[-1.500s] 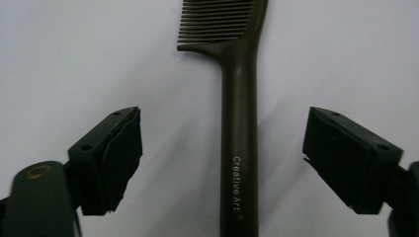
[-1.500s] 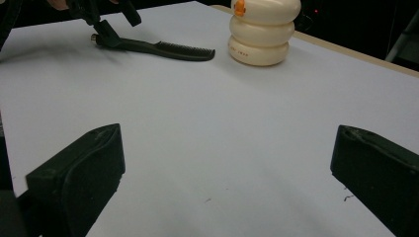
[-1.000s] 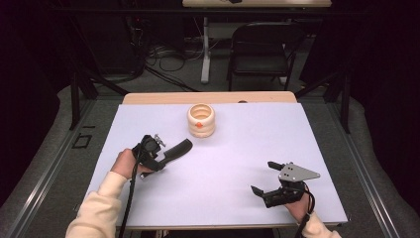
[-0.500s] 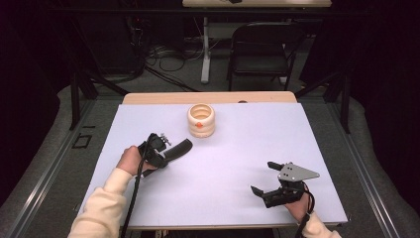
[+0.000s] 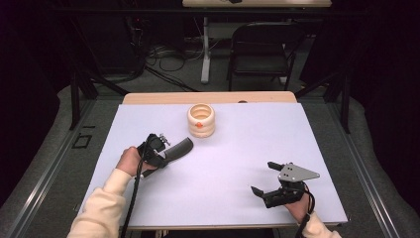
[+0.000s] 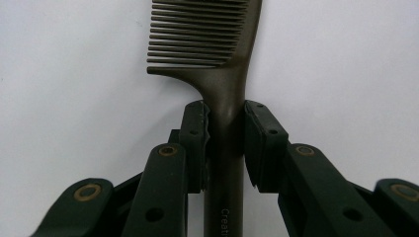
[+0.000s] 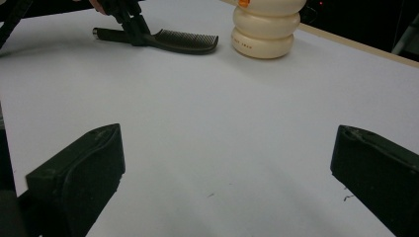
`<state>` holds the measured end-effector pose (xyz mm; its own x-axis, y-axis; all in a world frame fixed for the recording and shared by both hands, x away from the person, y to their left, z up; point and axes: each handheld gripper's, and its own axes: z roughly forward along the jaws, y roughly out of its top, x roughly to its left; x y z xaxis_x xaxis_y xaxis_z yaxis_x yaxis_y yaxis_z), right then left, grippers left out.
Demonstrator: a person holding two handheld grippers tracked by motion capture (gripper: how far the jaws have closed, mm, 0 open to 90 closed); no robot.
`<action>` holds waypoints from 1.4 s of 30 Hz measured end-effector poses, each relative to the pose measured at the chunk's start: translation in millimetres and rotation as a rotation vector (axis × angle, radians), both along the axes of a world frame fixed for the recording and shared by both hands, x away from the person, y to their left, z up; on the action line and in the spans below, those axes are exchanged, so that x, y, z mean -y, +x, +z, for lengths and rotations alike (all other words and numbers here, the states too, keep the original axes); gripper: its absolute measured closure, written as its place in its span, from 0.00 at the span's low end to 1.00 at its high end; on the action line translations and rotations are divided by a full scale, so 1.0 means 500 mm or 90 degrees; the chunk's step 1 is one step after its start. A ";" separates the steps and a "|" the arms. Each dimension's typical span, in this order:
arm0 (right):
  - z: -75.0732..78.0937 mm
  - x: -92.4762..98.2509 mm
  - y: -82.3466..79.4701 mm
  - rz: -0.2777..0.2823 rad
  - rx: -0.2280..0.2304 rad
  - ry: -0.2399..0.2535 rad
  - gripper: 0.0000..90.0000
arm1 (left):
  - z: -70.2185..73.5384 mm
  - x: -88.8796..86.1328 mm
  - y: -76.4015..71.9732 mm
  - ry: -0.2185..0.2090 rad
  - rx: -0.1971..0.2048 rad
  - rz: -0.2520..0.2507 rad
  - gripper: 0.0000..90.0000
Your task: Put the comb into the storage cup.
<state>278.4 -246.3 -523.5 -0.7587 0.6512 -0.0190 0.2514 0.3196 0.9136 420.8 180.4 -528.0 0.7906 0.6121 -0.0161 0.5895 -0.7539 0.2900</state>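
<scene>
A dark comb (image 5: 179, 148) lies flat on the white table top, teeth toward the middle of the table. My left gripper (image 5: 166, 154) sits over its handle. In the left gripper view the comb (image 6: 225, 74) runs straight up between the two pads (image 6: 195, 133), which press on either side of the handle; the jaws have just been closing on it. My right gripper (image 5: 262, 177) rests near the front right of the table, jaws wide apart with bare table between them (image 7: 227, 163). From there the comb (image 7: 183, 40) lies far off.
A cream ringed container (image 5: 201, 120) with an orange spot stands behind the comb, also seen as a container (image 7: 266, 29) in the right gripper view. The table's wooden back edge (image 5: 208, 97) borders the white sheet. A dark chair (image 5: 262, 49) and floor cables lie beyond.
The left gripper's jaws have narrowed around the comb handle. Both hands have stayed where they were, and the comb has not shifted.
</scene>
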 end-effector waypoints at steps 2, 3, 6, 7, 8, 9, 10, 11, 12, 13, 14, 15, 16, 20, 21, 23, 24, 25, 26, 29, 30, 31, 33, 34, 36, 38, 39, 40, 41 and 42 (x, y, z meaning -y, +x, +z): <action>0.000 0.001 0.000 0.001 0.002 -0.001 0.00 | 0.001 -0.002 -0.003 -0.003 0.008 0.003 0.80; 0.000 0.001 0.001 0.001 0.002 -0.001 0.00 | 0.003 -0.004 -0.004 -0.005 0.008 0.001 0.80; 0.000 0.001 0.000 0.000 0.001 -0.001 0.00 | 0.009 -0.010 -0.007 -0.013 0.015 0.005 0.80; 0.000 0.001 0.000 0.000 0.001 -0.001 0.00 | 0.010 -0.011 -0.008 -0.017 0.018 0.008 0.80; 0.001 0.002 0.000 0.000 0.004 -0.002 0.00 | 0.012 -0.013 -0.009 -0.019 0.017 0.008 0.80; 0.001 0.003 0.001 0.000 0.004 -0.001 0.00 | 0.012 -0.013 -0.011 -0.023 0.021 0.010 0.80; 0.000 0.002 0.001 0.000 0.004 -0.001 0.00 | 0.013 -0.014 -0.012 -0.024 0.022 0.009 0.80; 0.000 0.002 0.001 0.000 0.004 -0.001 0.00 | 0.014 -0.015 -0.014 -0.025 0.025 0.007 0.80; 0.000 0.002 0.000 0.001 0.002 -0.001 0.00 | 0.016 -0.015 -0.015 -0.026 0.030 0.010 0.80; 0.001 0.002 0.000 0.001 0.004 -0.002 0.00 | 0.017 -0.014 -0.016 -0.026 0.031 0.010 0.80; 0.001 0.003 0.000 -0.001 0.003 0.000 0.00 | 0.018 -0.014 -0.017 -0.028 0.031 0.010 0.80; 0.001 0.003 0.000 -0.001 0.003 0.000 0.00 | 0.021 -0.015 -0.017 -0.027 0.034 0.008 0.80; 0.001 0.003 0.000 -0.001 0.004 0.000 0.00 | 0.022 -0.015 -0.019 -0.027 0.038 0.007 0.80; 0.001 0.003 -0.001 -0.001 0.003 0.000 0.00 | 0.030 -0.018 -0.024 -0.037 0.048 0.012 0.80; 0.001 0.003 -0.001 -0.001 0.003 0.000 0.00 | 0.031 -0.019 -0.025 -0.043 0.049 0.013 0.80; 0.001 0.003 0.001 -0.002 0.001 0.001 0.00 | 0.034 -0.020 -0.026 -0.044 0.053 0.010 0.80; 0.000 0.003 0.001 -0.001 0.003 0.000 0.00 | 0.034 -0.020 -0.026 -0.044 0.052 0.009 0.81; 0.001 0.003 0.000 -0.001 0.003 0.000 0.00 | 0.035 -0.021 -0.027 -0.044 0.052 0.009 0.81; 0.001 0.004 0.000 -0.002 0.005 0.001 0.00 | 0.036 -0.021 -0.027 -0.044 0.053 0.012 0.81; 0.001 0.004 0.001 -0.002 0.003 0.001 0.00 | 0.038 -0.023 -0.029 -0.052 0.058 0.013 0.81; 0.000 0.003 0.001 -0.001 0.002 0.000 0.00 | 0.038 -0.023 -0.030 -0.054 0.060 0.014 0.81; 0.000 0.003 0.001 0.000 0.004 -0.001 0.00 | 0.039 -0.024 -0.030 -0.056 0.058 0.012 0.81; 0.001 0.004 0.001 -0.002 0.003 0.000 0.00 | 0.039 -0.024 -0.029 -0.058 0.058 0.013 0.81; 0.000 0.004 0.001 -0.003 0.003 0.000 0.00 | 0.040 -0.024 -0.030 -0.056 0.056 0.011 0.81; 0.000 0.005 0.002 -0.003 0.001 0.000 0.00 | 0.044 -0.026 -0.032 -0.060 0.059 0.012 0.81; 0.000 0.004 0.001 -0.002 0.002 0.001 0.00 | 0.046 -0.027 -0.033 -0.066 0.061 0.015 0.81; 0.001 0.004 0.000 -0.002 0.002 0.000 0.00 | 0.046 -0.028 -0.033 -0.067 0.061 0.013 0.81; 0.001 0.005 0.001 -0.002 0.003 0.000 0.00 | 0.046 -0.028 -0.034 -0.070 0.062 0.015 0.81; 0.001 0.005 0.001 -0.003 0.002 0.000 0.00 | 0.047 -0.029 -0.035 -0.072 0.062 0.012 0.81; 0.000 0.004 0.002 -0.003 0.002 0.000 0.00 | 0.048 -0.031 -0.036 -0.080 0.064 0.015 0.81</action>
